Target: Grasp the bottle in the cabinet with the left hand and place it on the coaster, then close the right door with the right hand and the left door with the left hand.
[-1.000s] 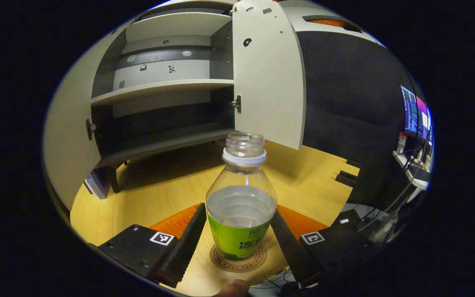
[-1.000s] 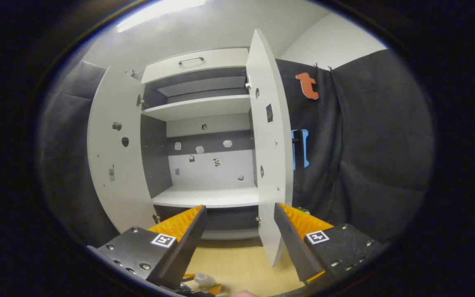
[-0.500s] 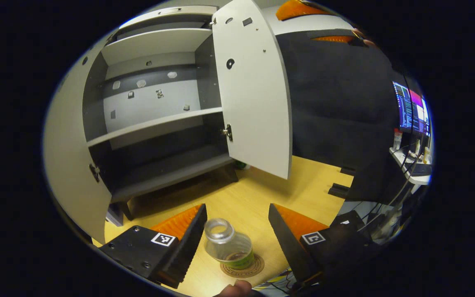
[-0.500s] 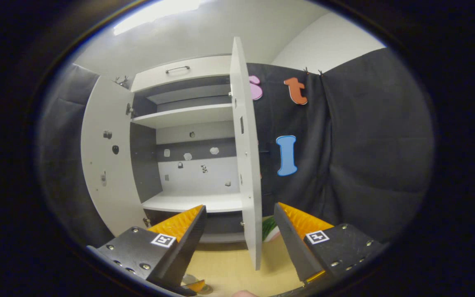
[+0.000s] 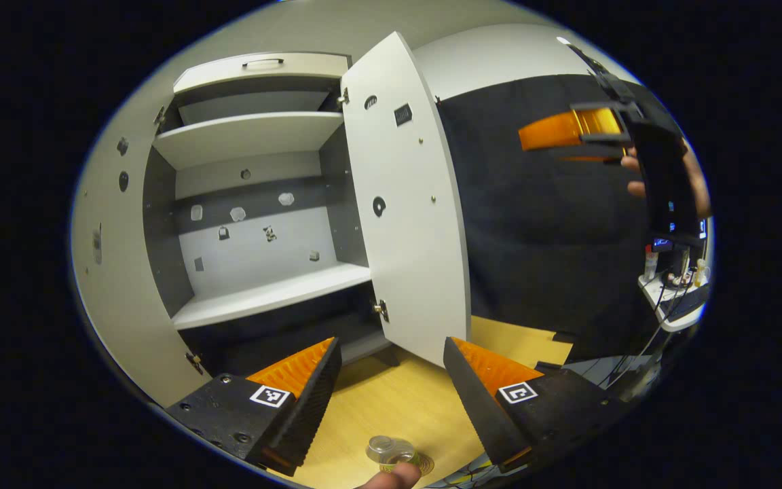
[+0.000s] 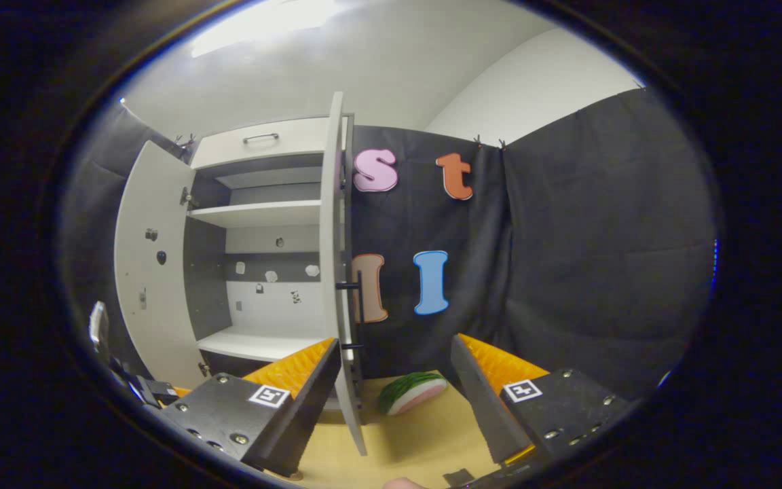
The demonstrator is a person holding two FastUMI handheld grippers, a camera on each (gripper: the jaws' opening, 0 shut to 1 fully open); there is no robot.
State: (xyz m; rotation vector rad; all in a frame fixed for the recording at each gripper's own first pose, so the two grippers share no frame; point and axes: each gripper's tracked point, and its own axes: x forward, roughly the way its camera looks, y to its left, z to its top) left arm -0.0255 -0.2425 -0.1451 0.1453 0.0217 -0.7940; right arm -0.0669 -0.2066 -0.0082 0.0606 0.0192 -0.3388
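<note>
A clear bottle [image 5: 389, 449] with a green label stands uncapped on the round coaster [image 5: 425, 465], low in the left gripper view. My left gripper [image 5: 391, 346] hangs above it, open and holding nothing. The white cabinet [image 5: 269, 295] stands with both doors open: the right door [image 5: 404, 224] and the left door [image 5: 109, 272]. My right gripper [image 6: 394, 346] is open too. It faces the right door [image 6: 335, 272] edge-on, with the door's black handle [image 6: 354, 299] just left of its gap. From the left gripper view, the right gripper [image 5: 567, 129] floats high to the right of that door.
A toy watermelon slice [image 6: 413, 392] lies on the wooden table [image 5: 391, 401] behind the right door. A hand [image 5: 693, 180] holds the right gripper. A side desk with small items [image 5: 676, 285] sits at the far right. The cabinet shelves are bare.
My left gripper has lifted and tipped up off the bottle, which stays on the coaster. The right gripper has swung right, round the right door's edge, bringing its handle into sight.
</note>
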